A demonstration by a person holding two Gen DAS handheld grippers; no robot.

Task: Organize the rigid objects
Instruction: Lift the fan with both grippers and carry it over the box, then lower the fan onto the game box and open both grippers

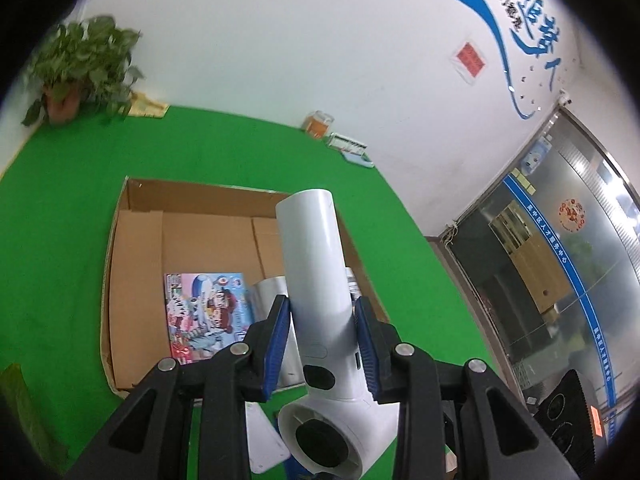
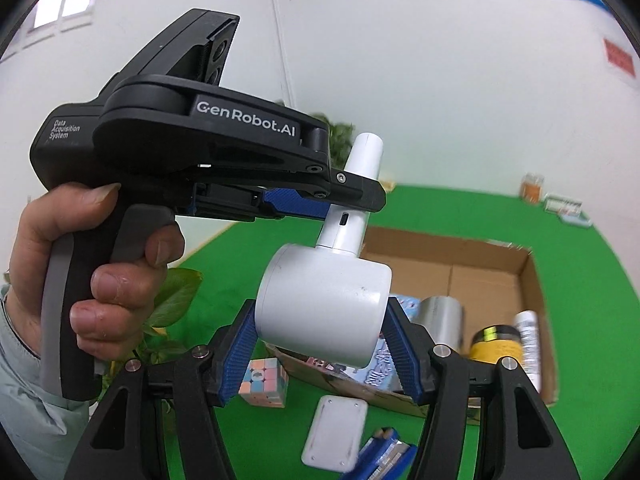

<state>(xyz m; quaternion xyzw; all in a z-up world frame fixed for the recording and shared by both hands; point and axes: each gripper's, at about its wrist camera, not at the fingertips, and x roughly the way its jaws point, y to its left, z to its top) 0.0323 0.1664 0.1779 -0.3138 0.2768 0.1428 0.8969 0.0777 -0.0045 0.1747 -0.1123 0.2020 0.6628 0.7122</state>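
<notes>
While we hold the white hair dryer (image 2: pixel 324 304) above the cardboard box (image 1: pixel 136 248), our left gripper (image 1: pixel 322 336) clamps its handle and our right gripper (image 2: pixel 320 344) clamps its barrel. Inside the box lie a picture book (image 1: pixel 206 316) and a silver can (image 2: pixel 442 320).

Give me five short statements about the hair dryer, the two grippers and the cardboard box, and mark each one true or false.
1. The left gripper clamps the handle of the white plastic hair dryer. True.
2. The right gripper grips the dryer's wide barrel. True.
3. The open brown cardboard box is empty. False: it holds a colourful picture book, a shiny silver cylinder, a yellow jar with a black lid and a white tube.
4. The pastel puzzle cube lies inside the box. False: it sits on the green cloth outside.
5. The dryer rests on the cloth. False: it is held above it.
</notes>
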